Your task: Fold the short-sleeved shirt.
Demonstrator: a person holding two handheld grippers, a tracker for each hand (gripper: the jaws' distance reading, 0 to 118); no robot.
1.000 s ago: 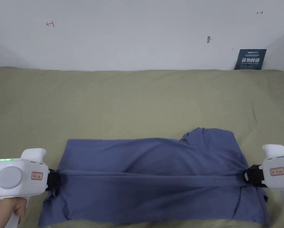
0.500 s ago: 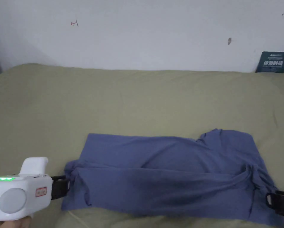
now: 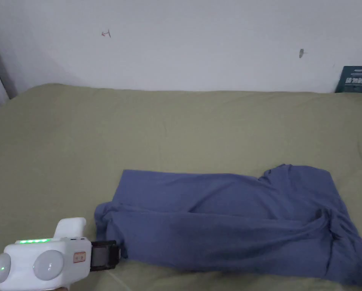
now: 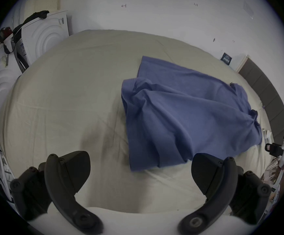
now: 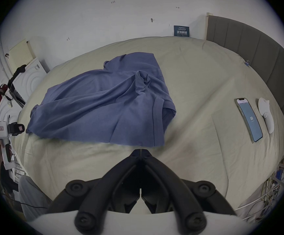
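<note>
Bed [image 3: 176,125]: olive-green sheet spanning the whole width of the head view, bearing all items. Short-sleeved shirt [image 3: 229,223]: blue, lying crosswise at the near centre-right of the bed, hem end to the left, collar and sleeve end to the right; near long edge already laid over the body as a loose lengthwise fold, with ridges and a bunched knot near the right sleeve; free of both grippers. Left gripper [image 4: 140,169]: white body, at the near left just beside the shirt's hem corner, jaws spread wide with nothing between them. Right gripper [image 5: 140,151]: near the collar end, jaws pressed together on nothing, tips just short of the cloth's near edge. Phone [image 5: 248,120] and white controller [image 5: 266,115]: side by side, well right of the shirt. Handling note, as judgement: the fold appears set down but rumpled; the next grasp would best take both layers at each end and draw them level before crossing, so the wrinkles do not set into the fold. Not determinable: whether the far sleeve is tucked under; the shirt's near right corner is cut off in the head view; the layers at the left hem roll cannot be counted.
</note>
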